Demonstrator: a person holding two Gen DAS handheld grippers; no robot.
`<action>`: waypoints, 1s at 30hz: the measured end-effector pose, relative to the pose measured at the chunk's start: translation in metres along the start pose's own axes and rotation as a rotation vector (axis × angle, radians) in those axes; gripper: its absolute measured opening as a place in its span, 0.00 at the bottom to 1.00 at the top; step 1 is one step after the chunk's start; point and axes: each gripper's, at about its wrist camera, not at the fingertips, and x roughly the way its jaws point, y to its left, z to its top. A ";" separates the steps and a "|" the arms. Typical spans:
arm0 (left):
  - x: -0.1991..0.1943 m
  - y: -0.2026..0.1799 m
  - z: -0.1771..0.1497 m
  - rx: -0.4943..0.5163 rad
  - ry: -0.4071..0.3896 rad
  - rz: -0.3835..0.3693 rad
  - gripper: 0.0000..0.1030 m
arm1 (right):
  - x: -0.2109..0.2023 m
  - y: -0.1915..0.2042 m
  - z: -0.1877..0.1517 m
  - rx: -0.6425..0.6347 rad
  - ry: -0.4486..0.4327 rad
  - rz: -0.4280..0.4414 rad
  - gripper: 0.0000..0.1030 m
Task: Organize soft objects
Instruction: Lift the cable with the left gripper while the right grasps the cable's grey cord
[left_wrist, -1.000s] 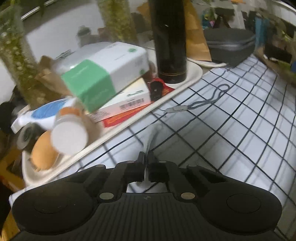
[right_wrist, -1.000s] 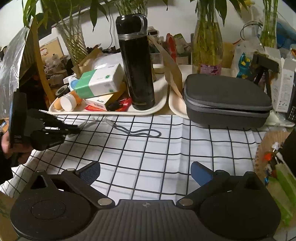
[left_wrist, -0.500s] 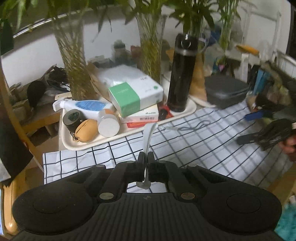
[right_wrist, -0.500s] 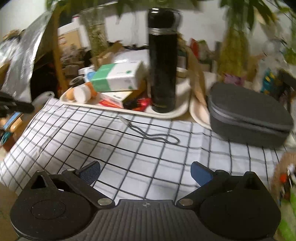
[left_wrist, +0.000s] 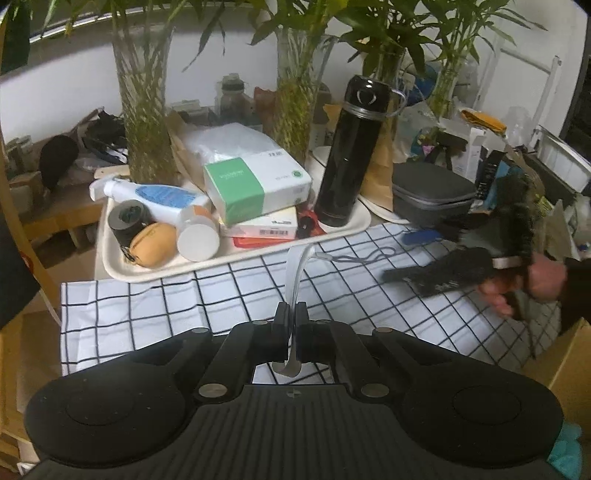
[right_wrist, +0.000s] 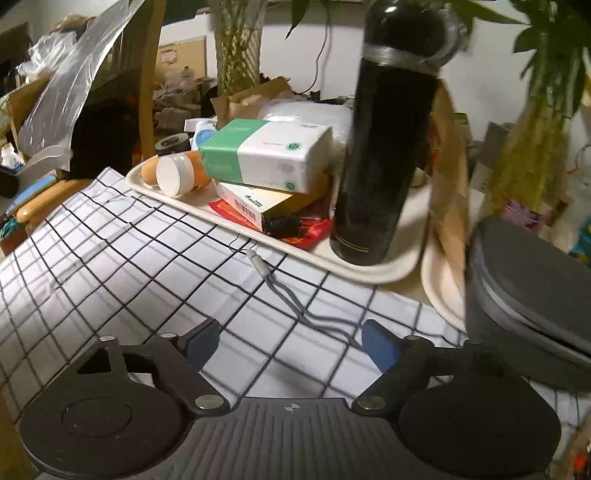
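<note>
left gripper (left_wrist: 291, 317) clamps white strip (left_wrist: 297, 269) | right gripper (right_wrist: 286, 341) spread over cord (right_wrist: 295, 299) near tray (right_wrist: 369, 273) | risk: thin cord slips out

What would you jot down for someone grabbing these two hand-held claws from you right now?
Left gripper: fingers shut on a pale strap, lifted above the checked cloth.
Right gripper: fingers open, holding nothing, low over the grey cord that lies on the cloth in front of the tray.
Done: the strap is picked up.
Left: the strap still needs a place; the cord is not yet grasped.
</note>
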 end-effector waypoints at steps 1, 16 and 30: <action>0.000 -0.001 0.000 -0.001 0.001 -0.004 0.03 | 0.012 0.000 0.003 -0.014 0.001 0.000 0.75; 0.003 -0.001 -0.003 0.007 0.013 -0.020 0.03 | 0.066 -0.005 0.008 0.028 0.030 0.013 0.58; 0.001 -0.001 -0.004 0.004 0.007 -0.020 0.03 | 0.035 0.019 0.003 -0.118 0.272 0.075 0.06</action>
